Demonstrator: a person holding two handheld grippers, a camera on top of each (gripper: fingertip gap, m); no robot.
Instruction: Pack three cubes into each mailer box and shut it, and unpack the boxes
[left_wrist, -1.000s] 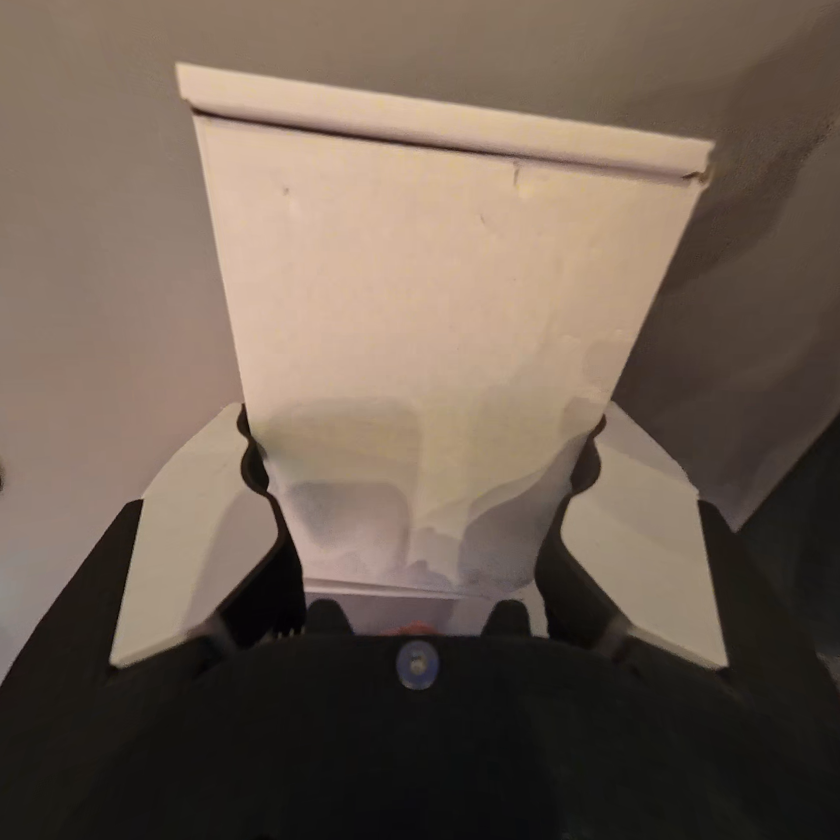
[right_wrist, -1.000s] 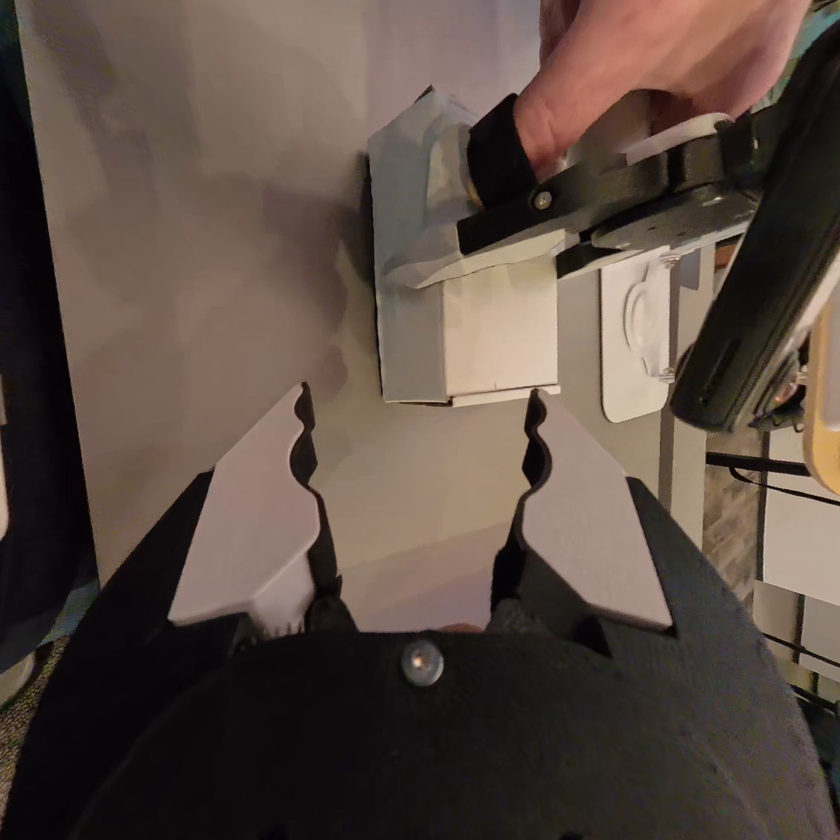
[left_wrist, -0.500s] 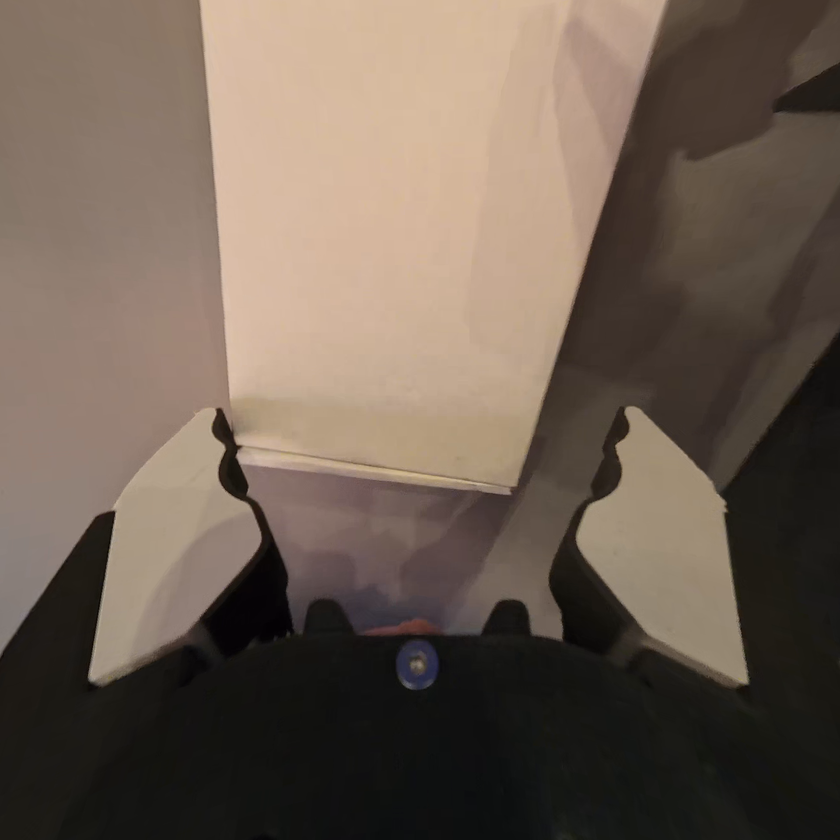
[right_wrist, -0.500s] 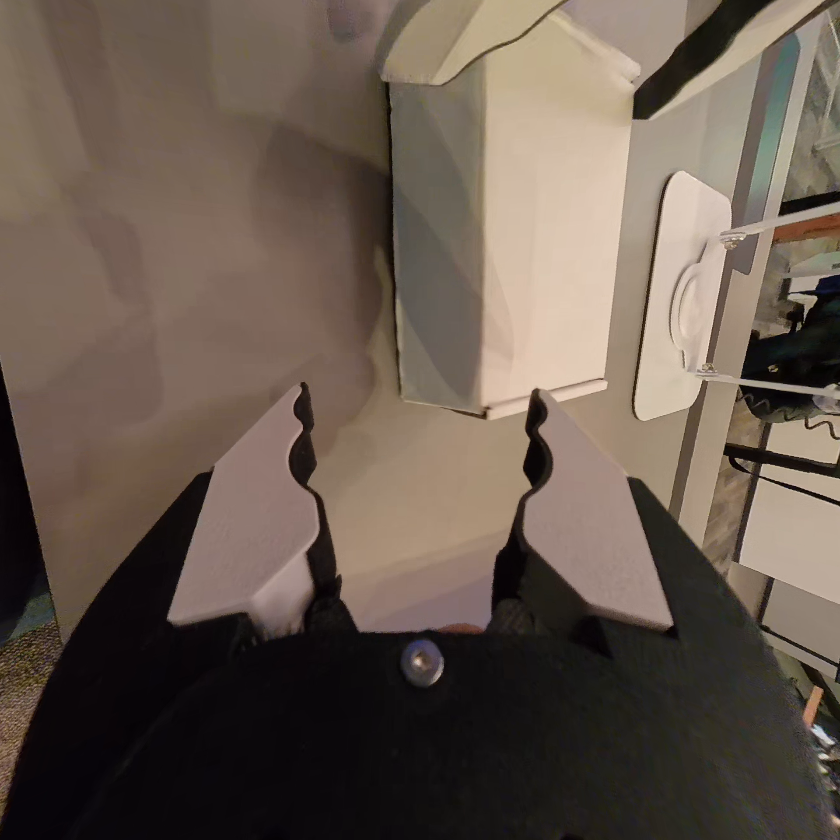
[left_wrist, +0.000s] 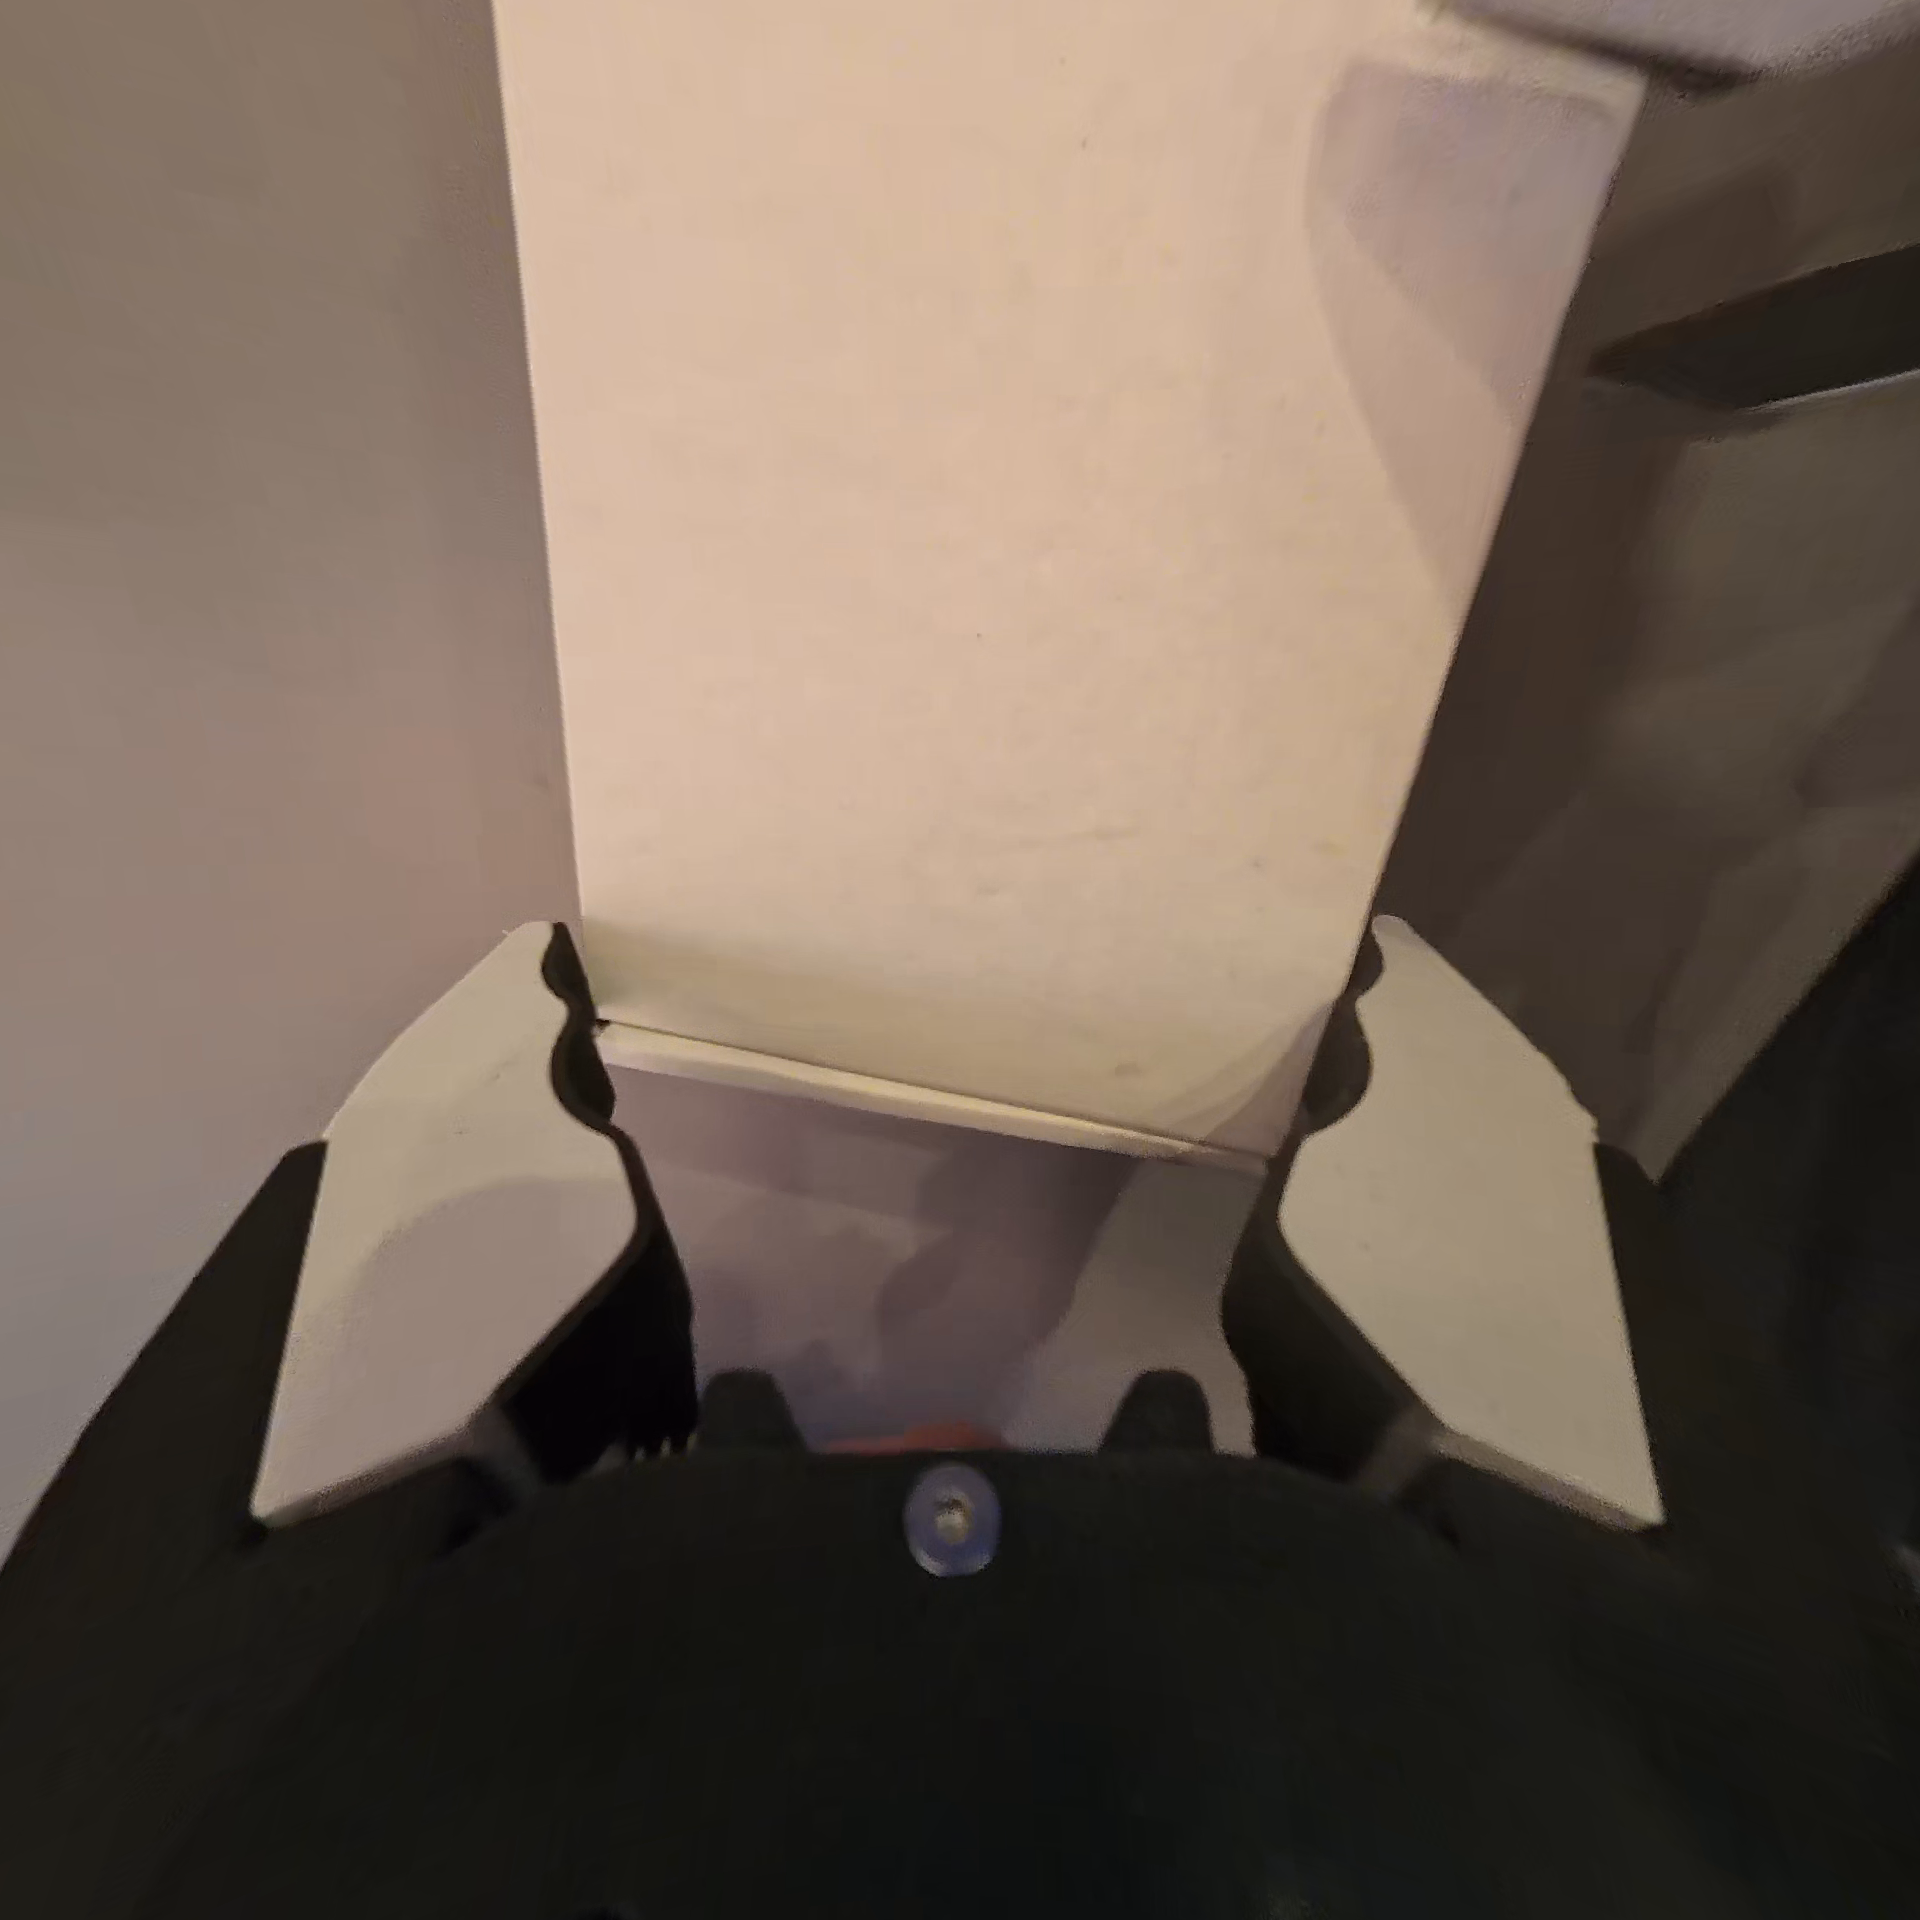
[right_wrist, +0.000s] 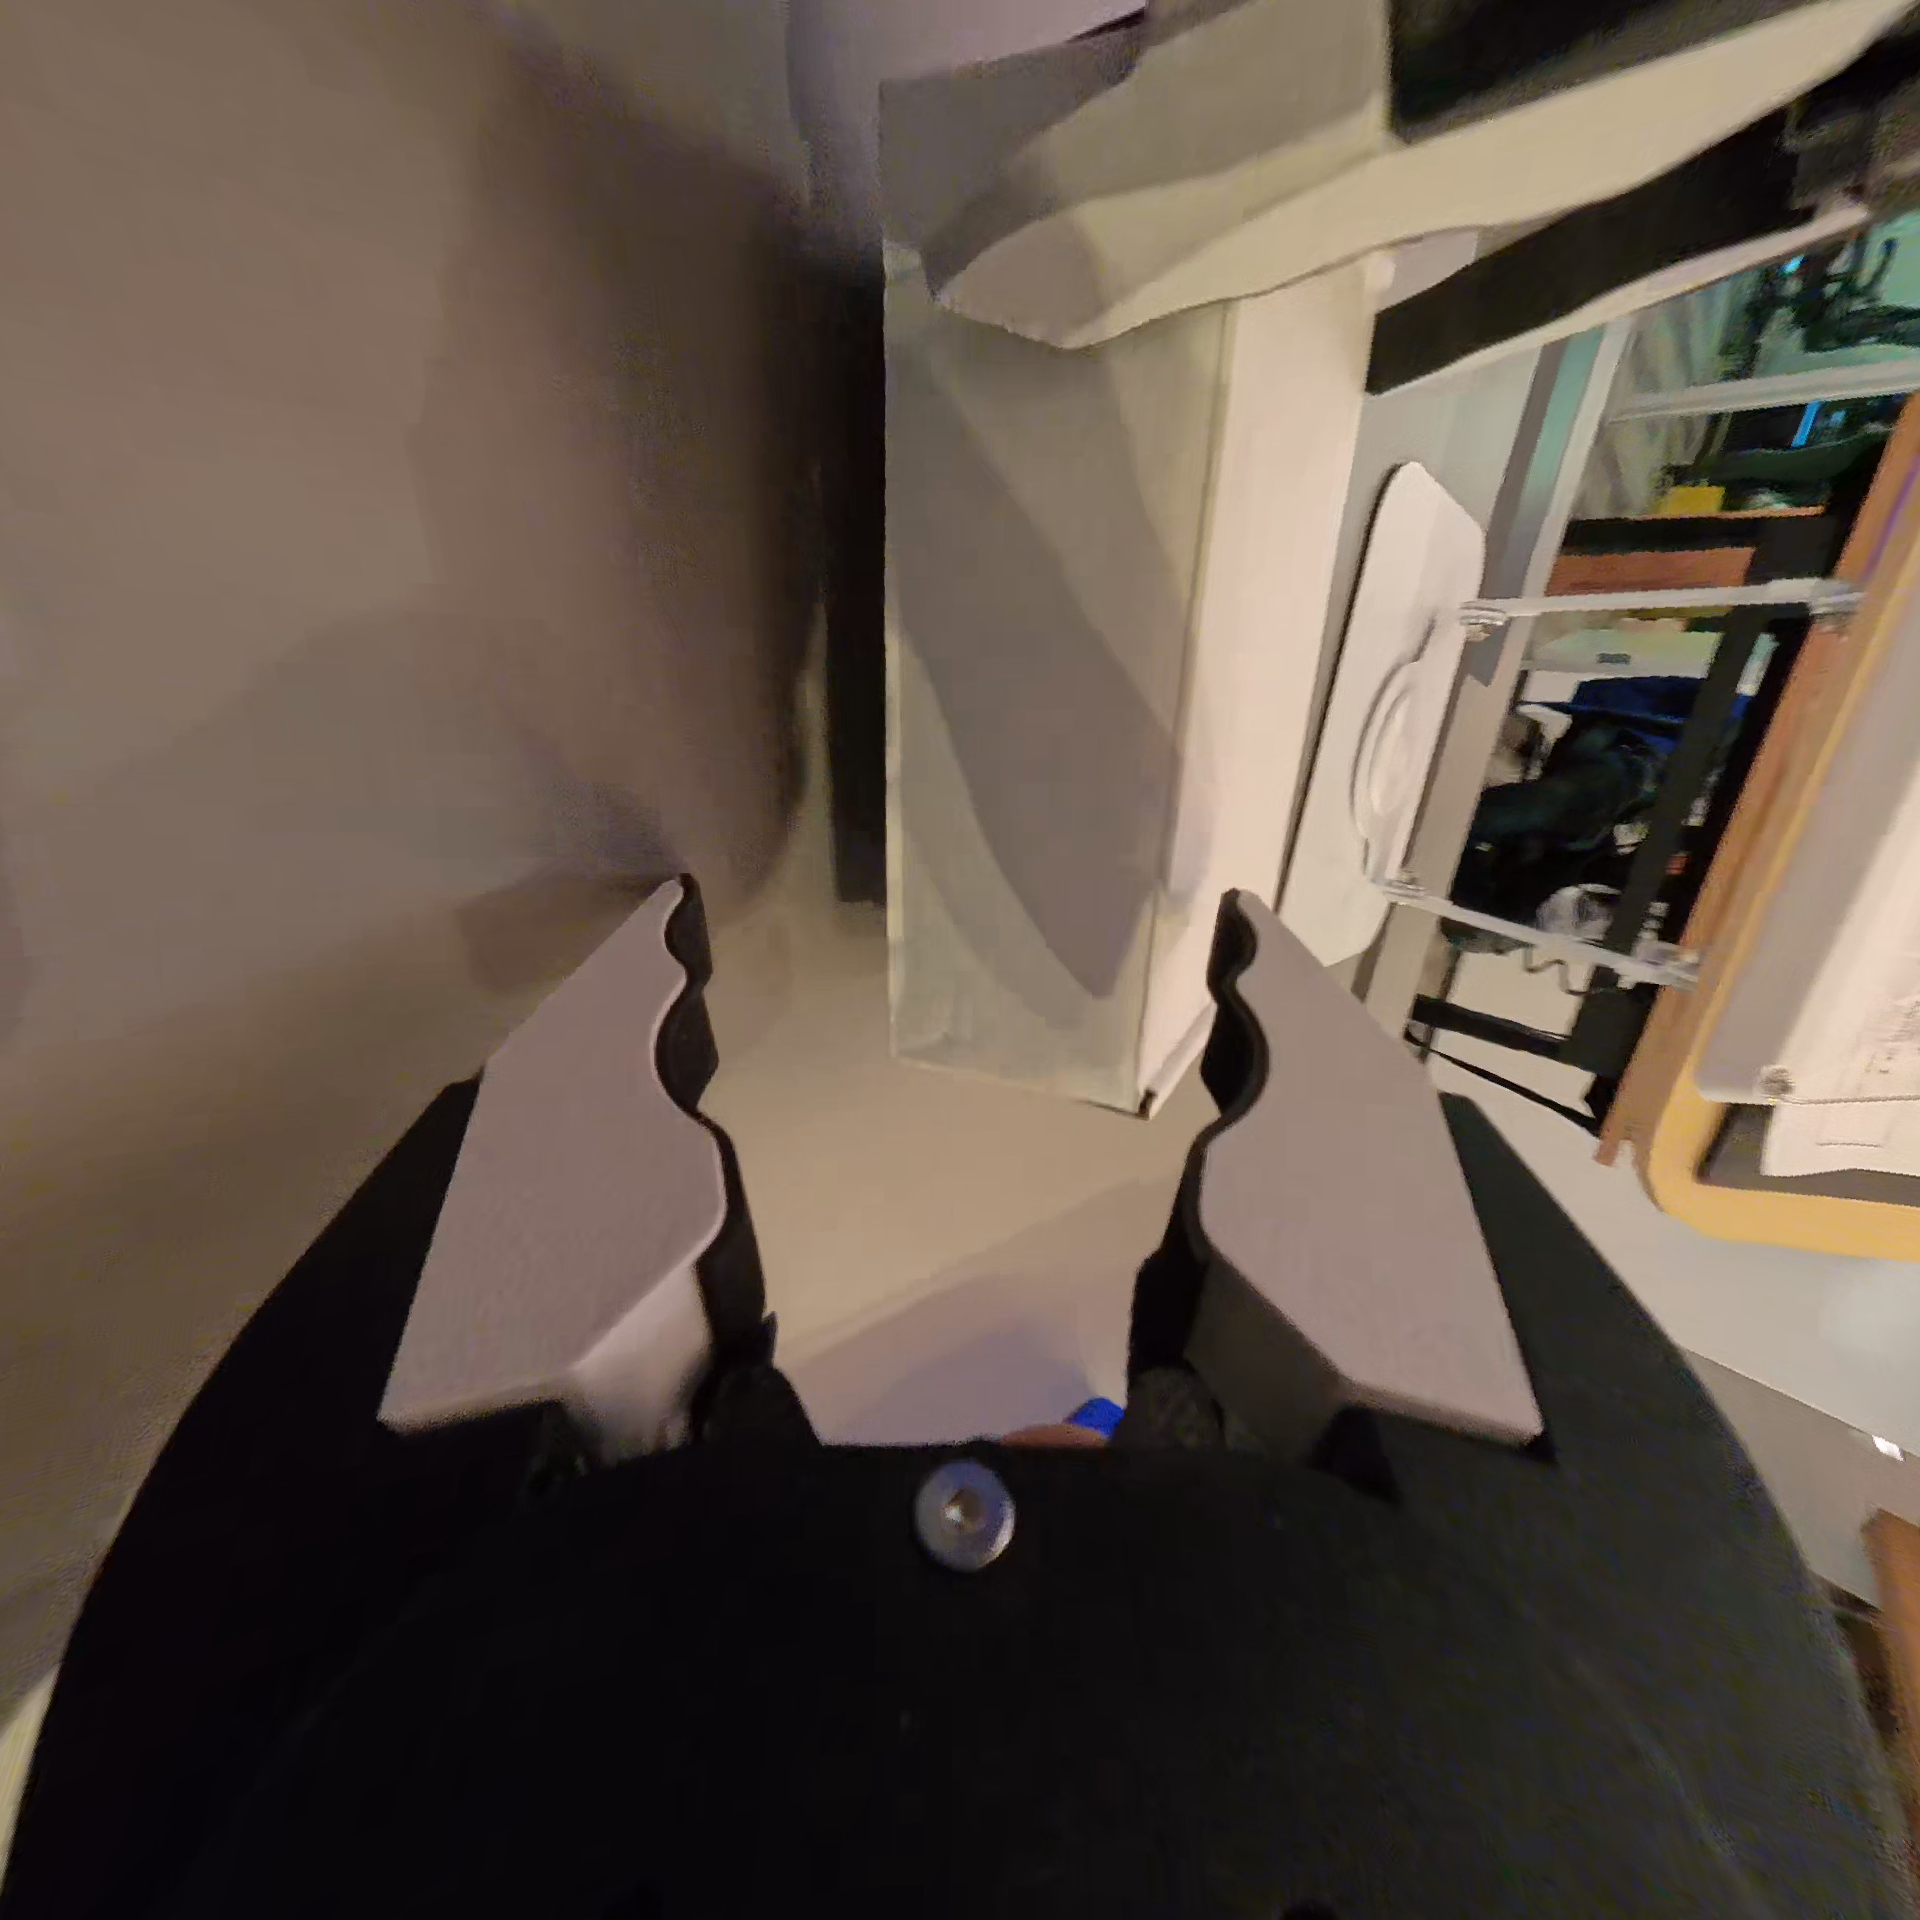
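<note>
Left gripper (left_wrist: 961, 997) fingers clamped on white mailer box (left_wrist: 977, 499), centre frame. Right gripper (right_wrist: 956, 956) spread, empty, box (right_wrist: 1029, 727) just beyond.

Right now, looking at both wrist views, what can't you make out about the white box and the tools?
- Contents of the mailer box: hidden in both views by its closed white walls; no cubes show.
- Box's far end: cut off by the top edge in the left wrist view; covered by the left tool's fingers in the right wrist view.
- Left tool grip: fingertips flank the box corners; contact unclear.
- Right tool: open, empty.
</note>
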